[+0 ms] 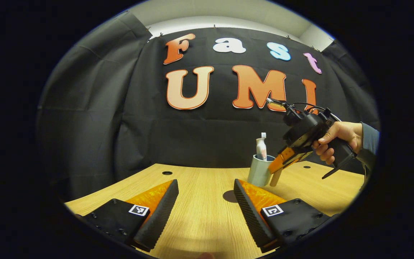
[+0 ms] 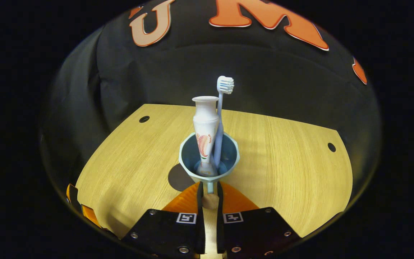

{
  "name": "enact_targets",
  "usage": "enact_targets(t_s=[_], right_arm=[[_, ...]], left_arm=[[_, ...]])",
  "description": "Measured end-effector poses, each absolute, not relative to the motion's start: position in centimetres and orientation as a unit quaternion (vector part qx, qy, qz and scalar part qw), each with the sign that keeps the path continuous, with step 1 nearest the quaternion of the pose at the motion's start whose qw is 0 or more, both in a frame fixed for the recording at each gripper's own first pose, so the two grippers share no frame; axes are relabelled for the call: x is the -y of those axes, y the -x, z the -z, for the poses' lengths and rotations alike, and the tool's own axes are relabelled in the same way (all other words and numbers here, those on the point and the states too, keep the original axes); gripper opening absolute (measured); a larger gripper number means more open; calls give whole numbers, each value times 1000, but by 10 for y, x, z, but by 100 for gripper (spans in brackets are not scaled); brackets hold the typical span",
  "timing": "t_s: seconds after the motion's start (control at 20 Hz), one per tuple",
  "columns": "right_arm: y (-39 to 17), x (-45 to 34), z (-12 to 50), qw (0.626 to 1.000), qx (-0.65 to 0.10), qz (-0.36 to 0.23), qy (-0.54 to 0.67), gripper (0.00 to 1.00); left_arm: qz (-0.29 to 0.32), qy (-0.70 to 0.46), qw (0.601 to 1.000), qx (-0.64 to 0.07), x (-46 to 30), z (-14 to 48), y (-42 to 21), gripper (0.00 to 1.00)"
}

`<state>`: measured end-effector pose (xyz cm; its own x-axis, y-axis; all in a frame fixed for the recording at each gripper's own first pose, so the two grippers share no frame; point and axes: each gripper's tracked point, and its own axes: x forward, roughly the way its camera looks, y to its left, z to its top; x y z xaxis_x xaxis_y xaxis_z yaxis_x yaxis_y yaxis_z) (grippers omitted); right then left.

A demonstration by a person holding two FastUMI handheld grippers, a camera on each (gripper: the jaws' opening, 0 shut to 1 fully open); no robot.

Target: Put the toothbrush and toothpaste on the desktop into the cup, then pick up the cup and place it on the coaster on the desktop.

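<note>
1. Right gripper view: right gripper (image 2: 210, 196) pinched the handle (image 2: 210, 200) of the cup (image 2: 209, 158) at frame centre, brush (image 2: 221, 111) and paste (image 2: 205, 129) standing inside.
2. Left gripper (image 1: 205, 198) was spread, holding nothing.
3. Cup likely stiff, top-heavy; handle grip suits.

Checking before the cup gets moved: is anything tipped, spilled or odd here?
Nothing stands out. The pale blue cup is upright, white toothpaste tube and light blue toothbrush standing inside; the right gripper clamps its handle.

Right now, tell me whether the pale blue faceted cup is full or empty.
Not empty: the pale blue faceted cup holds the white toothpaste tube and light blue toothbrush, both standing upright inside.
</note>
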<state>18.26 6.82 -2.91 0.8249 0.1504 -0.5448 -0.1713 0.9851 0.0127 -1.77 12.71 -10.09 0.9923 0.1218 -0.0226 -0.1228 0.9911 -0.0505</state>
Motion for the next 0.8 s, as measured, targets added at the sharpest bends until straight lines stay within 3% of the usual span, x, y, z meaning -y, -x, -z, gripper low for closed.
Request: enact_targets(t_s=[0.35,0.8], right_arm=[[-182,-75,35,949,-292,-111,34,13],[-182,-73,45,944,-309,-104,56,13]], left_arm=[[-88,35,995,-13,-155,107,28,99],[-110,57,992,-31,-186,131,38,99]])
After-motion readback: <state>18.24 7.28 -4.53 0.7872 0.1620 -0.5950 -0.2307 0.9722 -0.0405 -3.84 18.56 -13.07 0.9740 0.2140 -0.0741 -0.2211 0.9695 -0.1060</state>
